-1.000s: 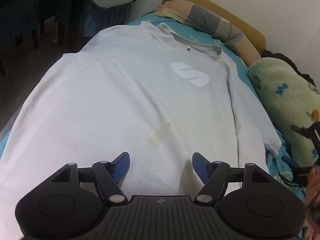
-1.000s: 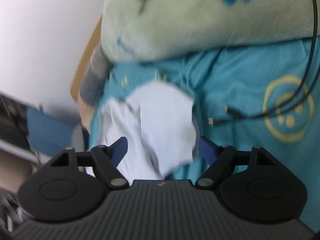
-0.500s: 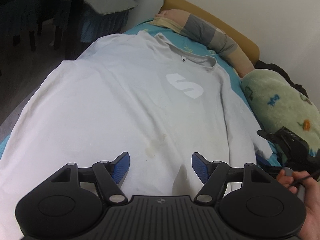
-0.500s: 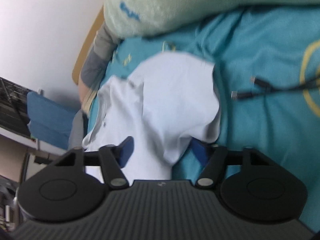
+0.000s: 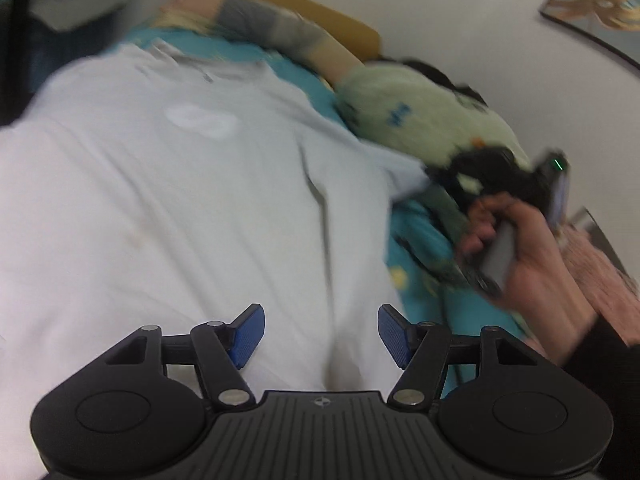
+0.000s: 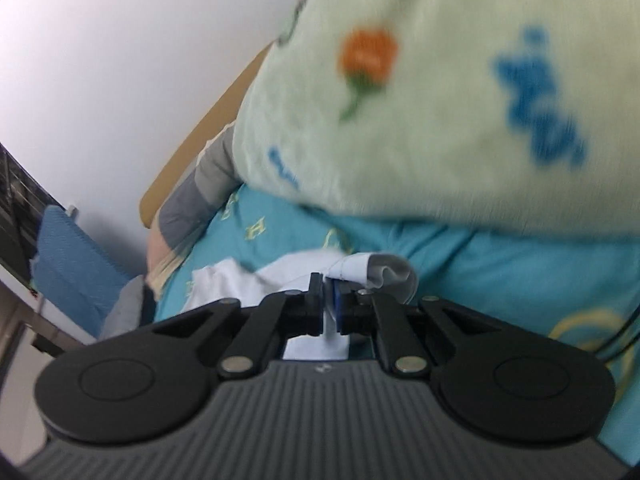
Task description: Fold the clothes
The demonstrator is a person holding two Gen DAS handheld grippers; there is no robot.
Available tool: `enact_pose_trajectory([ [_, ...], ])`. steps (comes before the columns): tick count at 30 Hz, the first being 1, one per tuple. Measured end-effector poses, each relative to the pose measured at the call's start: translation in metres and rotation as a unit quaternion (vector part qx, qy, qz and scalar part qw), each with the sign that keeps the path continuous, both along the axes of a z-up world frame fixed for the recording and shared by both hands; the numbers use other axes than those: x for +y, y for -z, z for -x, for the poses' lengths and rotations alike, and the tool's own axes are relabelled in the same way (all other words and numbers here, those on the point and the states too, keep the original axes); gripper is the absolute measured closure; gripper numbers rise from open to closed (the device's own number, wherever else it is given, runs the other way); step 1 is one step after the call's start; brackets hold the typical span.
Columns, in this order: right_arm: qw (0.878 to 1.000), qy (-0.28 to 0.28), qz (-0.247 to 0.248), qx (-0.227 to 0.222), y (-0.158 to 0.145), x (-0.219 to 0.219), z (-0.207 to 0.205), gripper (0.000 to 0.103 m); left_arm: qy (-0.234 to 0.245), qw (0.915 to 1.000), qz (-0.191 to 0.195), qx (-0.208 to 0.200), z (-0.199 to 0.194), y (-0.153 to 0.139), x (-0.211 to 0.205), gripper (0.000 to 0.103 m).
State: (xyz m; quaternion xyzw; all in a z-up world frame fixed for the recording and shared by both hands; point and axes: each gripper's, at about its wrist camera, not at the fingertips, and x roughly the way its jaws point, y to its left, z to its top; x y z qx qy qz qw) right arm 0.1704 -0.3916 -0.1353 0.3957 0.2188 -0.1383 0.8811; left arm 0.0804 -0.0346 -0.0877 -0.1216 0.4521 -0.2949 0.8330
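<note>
A white T-shirt [image 5: 180, 208] with a pale logo lies spread face up on the teal bedsheet [image 5: 424, 288]. My left gripper [image 5: 320, 334] is open and empty, low over the shirt's lower part. My right gripper [image 6: 329, 312] is shut on the shirt's right sleeve [image 6: 372, 270], which bunches up between the pads. In the left wrist view the right gripper [image 5: 440, 184] shows at the sleeve's end, held by a hand [image 5: 532, 264], beside the green pillow.
A green plush pillow [image 6: 460, 112] lies right behind the sleeve. A grey and peach pillow [image 5: 272, 28] lies against the tan headboard [image 5: 320, 20]. A black cable [image 6: 624, 332] lies on the sheet at right. A blue chair [image 6: 72, 264] stands past the bed.
My right gripper has shut on the sleeve, which it straddled open before. The left gripper has swung right, still open over the shirt.
</note>
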Motion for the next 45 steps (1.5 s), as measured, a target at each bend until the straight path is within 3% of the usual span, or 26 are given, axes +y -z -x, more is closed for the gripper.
enact_pose_trajectory([
  [7,0.999,-0.011,-0.020,0.042,0.012,0.001,0.003,0.087,0.038,0.9951,-0.068,0.062,0.019,0.031,-0.027,0.038],
  [9,0.998,-0.018,-0.036,0.051,0.016,0.004,0.009,0.065,0.040,0.9947,-0.074,0.059,0.022,0.032,-0.029,0.038],
  [10,0.997,-0.020,-0.047,0.051,0.017,0.005,0.013,0.035,0.042,0.9945,-0.078,0.056,0.023,0.032,-0.031,0.040],
  [11,0.997,-0.020,-0.062,0.047,0.017,0.006,0.018,0.014,0.043,0.9942,-0.084,0.052,0.024,0.032,-0.034,0.048],
  [16,0.993,-0.038,-0.106,0.039,-0.001,0.012,0.039,0.015,0.047,0.9925,-0.107,0.037,0.027,0.032,-0.046,0.067],
  [18,0.994,-0.049,-0.097,0.029,-0.015,0.013,0.048,0.015,0.052,0.9914,-0.116,0.033,0.027,0.031,-0.051,0.081],
  [22,0.996,-0.067,-0.062,0.017,-0.042,0.015,0.066,0.014,0.060,0.9892,-0.133,0.013,0.033,0.021,-0.063,0.082],
  [28,0.997,-0.082,-0.009,0.006,-0.061,0.023,0.080,0.015,0.078,0.9883,-0.127,0.033,0.041,0.025,-0.067,0.082],
  [30,0.996,-0.086,0.002,0.009,-0.061,0.028,0.085,0.015,0.081,0.9886,-0.121,0.038,0.044,0.025,-0.066,0.098],
  [32,0.996,-0.092,0.011,0.013,-0.059,0.035,0.091,0.015,0.083,0.9885,-0.120,0.041,0.043,0.024,-0.068,0.101],
  [39,0.993,-0.106,0.049,0.000,-0.071,0.048,0.104,0.015,0.111,0.9893,-0.084,0.044,0.045,0.006,-0.092,0.102],
  [45,0.992,-0.105,0.070,-0.033,-0.088,0.045,0.115,0.015,0.121,0.9873,-0.092,0.045,0.043,0.021,-0.117,0.101],
])
